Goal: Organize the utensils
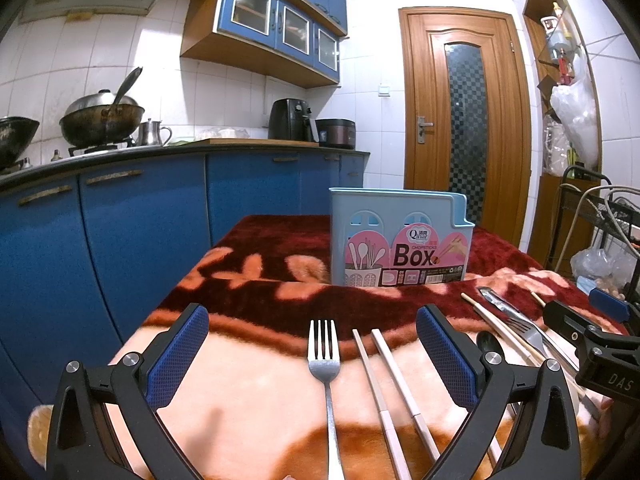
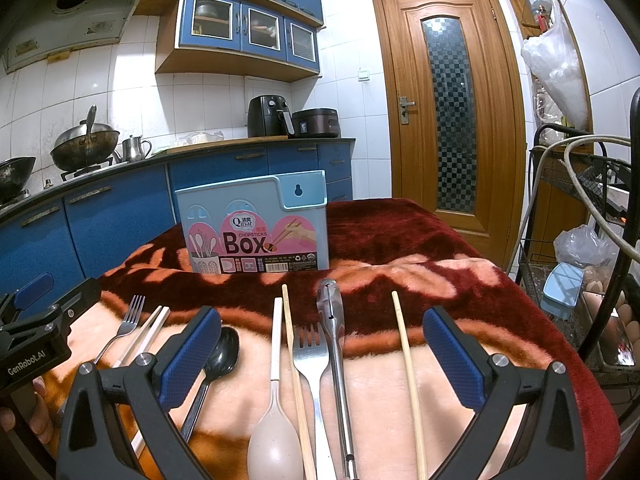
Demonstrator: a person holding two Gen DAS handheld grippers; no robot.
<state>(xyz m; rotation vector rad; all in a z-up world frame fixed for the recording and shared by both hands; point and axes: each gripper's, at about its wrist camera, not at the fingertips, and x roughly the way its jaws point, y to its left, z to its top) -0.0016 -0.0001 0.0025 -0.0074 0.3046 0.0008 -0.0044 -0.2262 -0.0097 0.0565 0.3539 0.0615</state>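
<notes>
A light blue chopsticks box (image 1: 400, 236) with a pink label stands upright on the blanket-covered table; it also shows in the right wrist view (image 2: 256, 224). My left gripper (image 1: 312, 354) is open and empty above a steel fork (image 1: 325, 364) and a pair of pink-white chopsticks (image 1: 384, 380). My right gripper (image 2: 322, 354) is open and empty over a pink spoon (image 2: 274, 432), a wooden chopstick (image 2: 294, 360), a wide fork (image 2: 310, 360), a metal utensil (image 2: 334, 328) and another wooden chopstick (image 2: 406, 360). A dark spoon (image 2: 224, 350) lies by its left finger.
The table wears a red and peach plush blanket (image 1: 260, 264). Blue kitchen cabinets (image 1: 140, 216) with a wok (image 1: 102, 120) run along the left. A wooden door (image 1: 464, 120) stands behind. A wire rack (image 2: 580, 280) with eggs and bags sits at the right.
</notes>
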